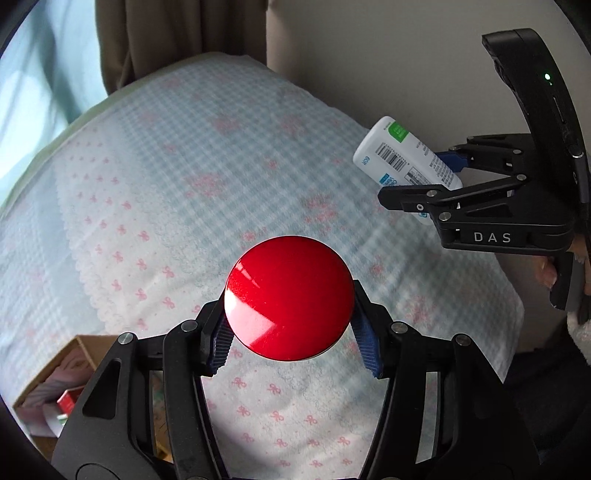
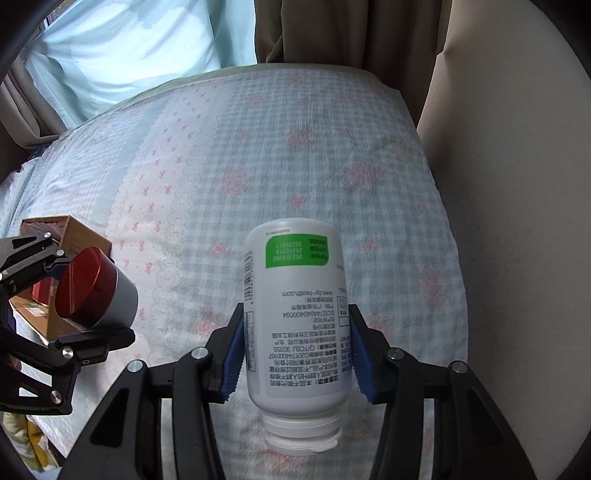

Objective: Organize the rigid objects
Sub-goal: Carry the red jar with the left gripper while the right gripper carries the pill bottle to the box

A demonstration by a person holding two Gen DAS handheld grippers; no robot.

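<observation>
Glossy round red-lidded tin with a smooth grey metal body (image 1: 289,297) clamped between the ribbed blue pads of the left gripper (image 1: 295,334), lid turned toward the camera, held above the soft bedspread of pale blue gingham with pink bows (image 1: 177,192). Smooth white plastic bottle with a green label patch and printed text (image 2: 295,314) pinched at mid-body by the right gripper (image 2: 295,363), cap toward the camera, base pointing away over the same cloth. Open brown cardboard box (image 2: 74,232) at the bed's left edge, partly hidden behind the tin; brown curtain (image 2: 314,29) beyond.
</observation>
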